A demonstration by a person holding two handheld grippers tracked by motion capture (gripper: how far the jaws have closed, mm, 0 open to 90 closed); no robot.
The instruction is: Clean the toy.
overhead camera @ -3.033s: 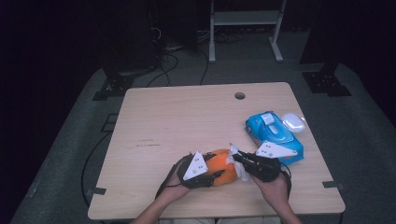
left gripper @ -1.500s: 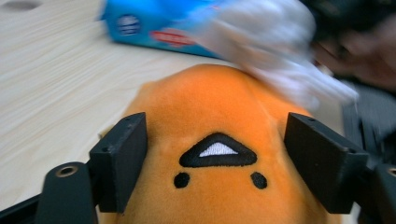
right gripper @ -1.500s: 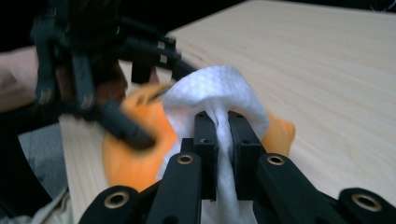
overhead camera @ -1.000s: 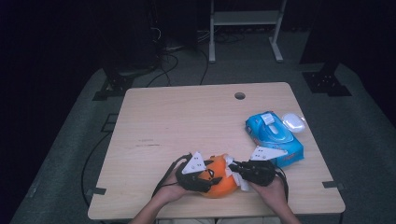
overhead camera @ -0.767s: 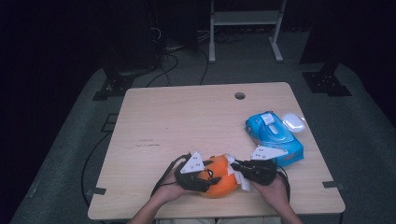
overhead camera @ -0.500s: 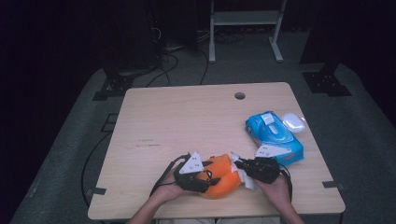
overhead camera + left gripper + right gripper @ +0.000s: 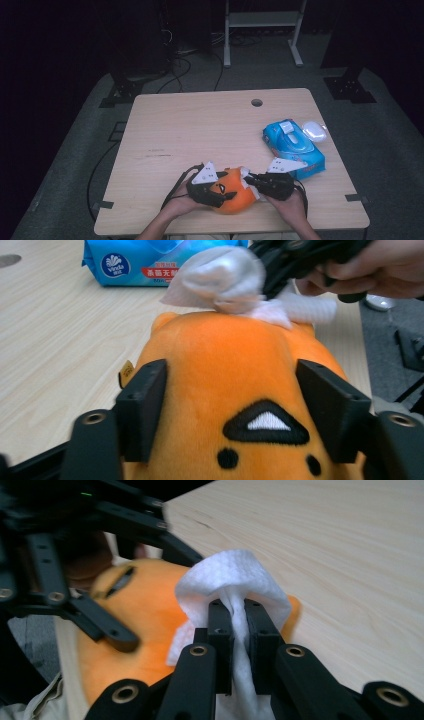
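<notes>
An orange plush toy (image 7: 231,196) with a black-and-white face mark lies near the table's front edge. My left gripper (image 7: 231,390) grips it, a pad on each side of its body; its jaws have just been opening a little, with the toy still between them. My right gripper (image 7: 239,610) is shut on a crumpled white wipe (image 7: 235,572). The wipe rests against the top of the toy (image 7: 230,370), on the side away from the left gripper. In the high view the two grippers face each other, left gripper (image 7: 222,192) and right gripper (image 7: 248,180), across the toy.
A blue pack of wet wipes (image 7: 292,147) lies at the right of the wooden table (image 7: 200,130), just behind my right hand. A small white object (image 7: 314,130) sits beside it. A round cable hole (image 7: 256,102) is at the far edge.
Since three seconds ago both hands and the toy have drifted slightly toward the front edge. Over the last second the wipe has shifted a little on the toy.
</notes>
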